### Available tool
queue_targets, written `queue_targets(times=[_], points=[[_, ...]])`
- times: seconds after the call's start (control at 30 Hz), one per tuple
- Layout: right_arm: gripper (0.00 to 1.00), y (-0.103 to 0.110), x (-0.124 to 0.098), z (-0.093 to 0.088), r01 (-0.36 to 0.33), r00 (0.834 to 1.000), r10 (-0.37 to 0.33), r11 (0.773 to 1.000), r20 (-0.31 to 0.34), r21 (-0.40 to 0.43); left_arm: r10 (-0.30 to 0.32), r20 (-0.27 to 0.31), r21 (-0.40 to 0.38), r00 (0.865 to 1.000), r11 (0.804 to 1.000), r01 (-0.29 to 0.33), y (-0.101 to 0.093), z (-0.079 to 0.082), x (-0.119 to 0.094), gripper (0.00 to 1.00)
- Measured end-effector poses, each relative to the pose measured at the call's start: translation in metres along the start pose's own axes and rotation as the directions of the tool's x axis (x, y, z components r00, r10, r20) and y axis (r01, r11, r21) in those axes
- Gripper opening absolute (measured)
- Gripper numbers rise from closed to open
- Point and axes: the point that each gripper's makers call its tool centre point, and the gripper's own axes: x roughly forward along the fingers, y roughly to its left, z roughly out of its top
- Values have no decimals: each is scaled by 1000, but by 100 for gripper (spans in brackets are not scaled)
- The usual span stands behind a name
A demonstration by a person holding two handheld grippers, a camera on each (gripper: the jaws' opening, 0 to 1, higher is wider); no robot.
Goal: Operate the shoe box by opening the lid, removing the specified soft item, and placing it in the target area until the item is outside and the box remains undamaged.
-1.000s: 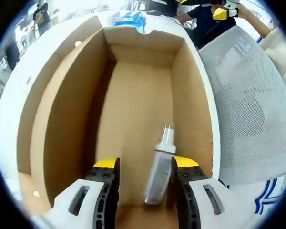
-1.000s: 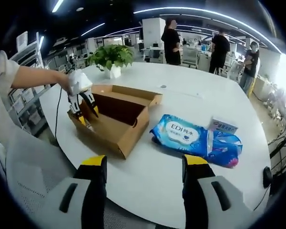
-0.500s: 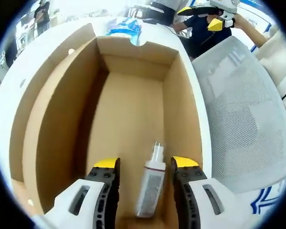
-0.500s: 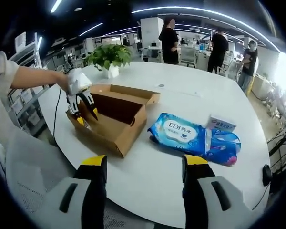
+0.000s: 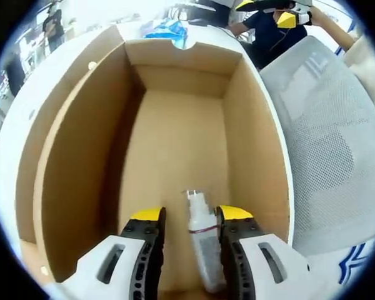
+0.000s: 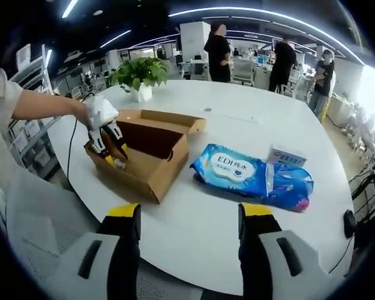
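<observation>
Left gripper [image 5: 187, 215] inside the open brown cardboard shoe box [image 5: 81, 144].
Its 2 yellow-tipped jaws clasp a small clear spray bottle [image 5: 202, 240] on the box floor; the right gripper [image 6: 186, 215] hangs released above the white table [image 6: 237, 134].

You see: brown box [image 5: 175, 131] | clear bottle [image 5: 203, 240], white cap | blue wipes pack [image 6: 234, 172] | white table [image 6: 250, 125] | green plant [image 6: 139, 72]

left gripper [image 5: 187, 215]: fingers narrowly parted | right gripper [image 6: 189, 212]: fingers wide apart
</observation>
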Motion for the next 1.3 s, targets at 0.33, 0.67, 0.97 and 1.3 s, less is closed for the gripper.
queue_targets(times=[0.33, 0.67, 0.97, 1.3], points=[[57, -2, -3, 12, 16, 999, -15, 999, 39, -31, 43, -25, 13, 999, 999, -42, 0, -1, 1, 23], [57, -1, -1, 11, 6, 999, -5, 1000, 42, -19, 47, -53, -2, 997, 999, -47, -4, -5, 10, 24], [56, 0, 1, 9, 4, 999, -3, 1000, 39, -7, 87, -52, -19, 995, 996, -88, -2, -8, 8, 23], [57, 1, 0, 8, 3, 999, -3, 1000, 35, -7, 145, -137, -44, 980, 987, -152, 7, -20, -1, 23]])
